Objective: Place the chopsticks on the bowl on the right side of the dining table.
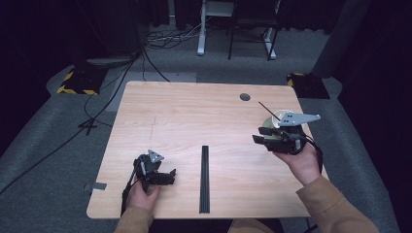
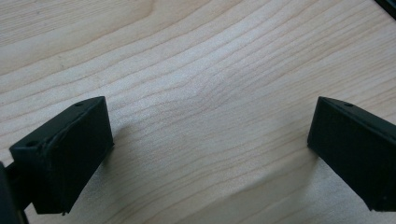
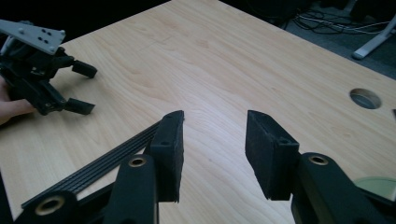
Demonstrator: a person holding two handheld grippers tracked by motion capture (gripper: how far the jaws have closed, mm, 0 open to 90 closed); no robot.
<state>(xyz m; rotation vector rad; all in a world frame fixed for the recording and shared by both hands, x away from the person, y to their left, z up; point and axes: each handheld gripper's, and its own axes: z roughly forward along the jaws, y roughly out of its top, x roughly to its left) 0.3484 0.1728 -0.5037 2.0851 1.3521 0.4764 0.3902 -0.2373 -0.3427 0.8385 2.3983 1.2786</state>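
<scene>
A long black ribbed strip (image 1: 205, 179) lies on the wooden table (image 1: 194, 116), running from its middle toward the near edge. My left gripper (image 1: 170, 175) rests low at the near left, left of the strip, and points toward it. Its jaws stand wide apart over bare wood in the left gripper view (image 2: 210, 154). My right gripper (image 1: 260, 135) hovers at the right side, open, with nothing between its pads (image 3: 215, 121). In the right gripper view the strip (image 3: 107, 161) lies just past its left jaw, and the left gripper (image 3: 84, 88) shows farther off.
A pale round container (image 1: 270, 121) with a thin dark stick in it stands right behind the right gripper. A cable hole (image 1: 245, 97) sits near the table's far edge. Cables and desk legs (image 1: 201, 34) lie on the floor beyond.
</scene>
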